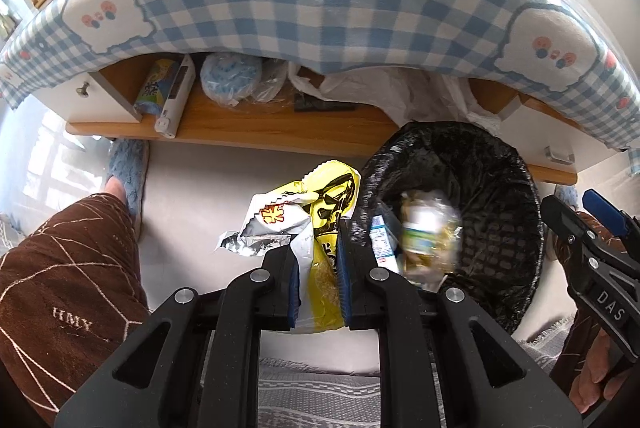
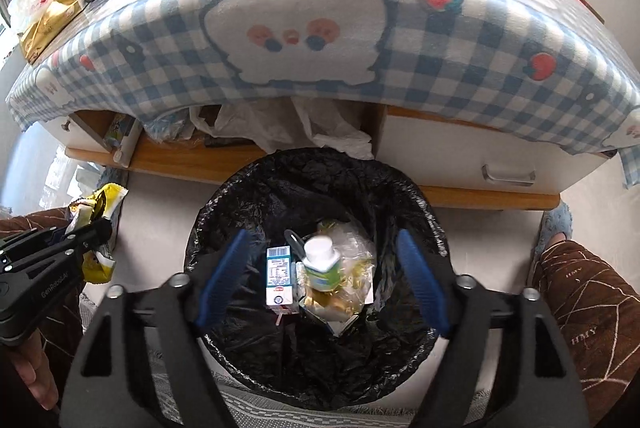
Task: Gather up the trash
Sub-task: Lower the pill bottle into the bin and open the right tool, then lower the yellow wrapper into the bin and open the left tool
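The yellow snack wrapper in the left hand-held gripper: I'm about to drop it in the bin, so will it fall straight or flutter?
The yellow snack wrapper looks empty and crumpled, so probably very light and floppy. Its foil flaps splay loosely above the pads, so it may drift rather than drop straight into the black-lined bin.

Tablecloth point(image 2: 320, 76): blue-and-white check, printed with red strawberries, dark blue flowers and white patches bearing pink and blue dots. Bin liner point(image 2: 320, 180): glossy black. Snack wrapper point(image 1: 320, 212): yellow with black print, silver inside, a red-and-orange label. Carton point(image 2: 279, 276) in the bin: white and blue with a red mark. Small bottle point(image 2: 320, 264): green and white, white cap. Shelf point(image 1: 240, 126): orange-brown wood. Trousers point(image 1: 68, 292): brown with thin pale lines. Slipper point(image 1: 128, 172): fluffy light blue. Gripper pads point(image 2: 224, 276): blue, on black frames.
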